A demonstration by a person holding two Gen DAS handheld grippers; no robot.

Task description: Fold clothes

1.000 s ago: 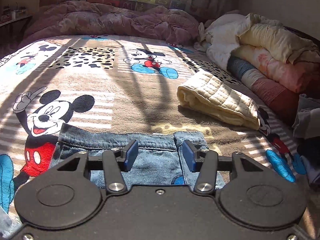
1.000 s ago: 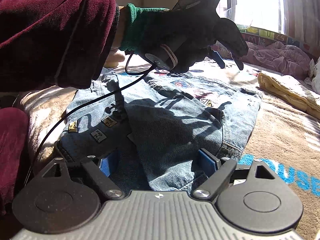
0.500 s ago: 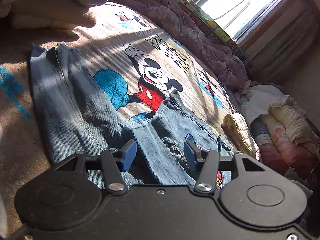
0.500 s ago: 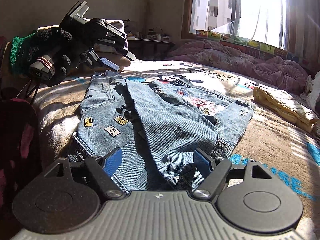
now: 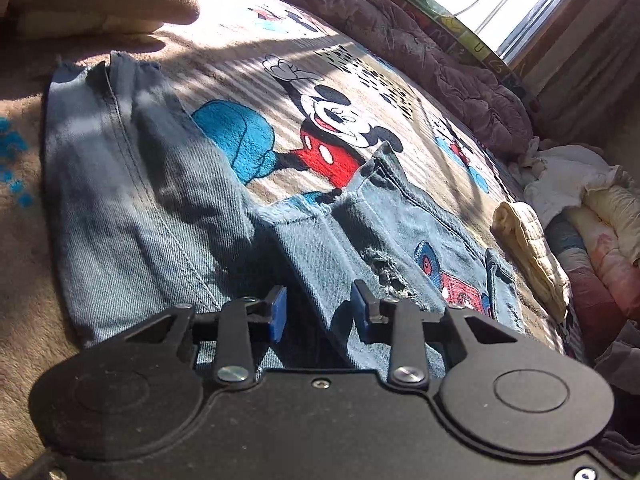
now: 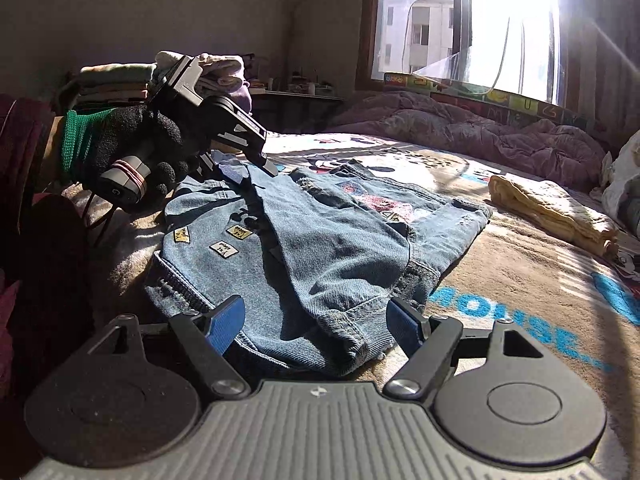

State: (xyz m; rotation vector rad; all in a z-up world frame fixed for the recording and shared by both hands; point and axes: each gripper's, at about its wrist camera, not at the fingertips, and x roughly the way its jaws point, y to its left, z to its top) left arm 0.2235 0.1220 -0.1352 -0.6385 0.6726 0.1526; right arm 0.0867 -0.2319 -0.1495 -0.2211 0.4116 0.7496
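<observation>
Left gripper (image 5: 318, 312): jaws apart, empty, lowered closer over denim jacket (image 5: 160, 216) than half a second ago. Right gripper (image 6: 316, 322): wide open, unchanged. Jacket folded on blanket (image 6: 520, 280)

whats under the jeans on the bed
The jeans lie on a tan cartoon-mouse blanket, its print and blue lettering showing around them. Whatever part of the print lies beneath the denim is covered, so it cannot be seen.

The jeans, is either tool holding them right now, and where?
Neither. Both the left tool and the right tool are open above the jeans.
</observation>
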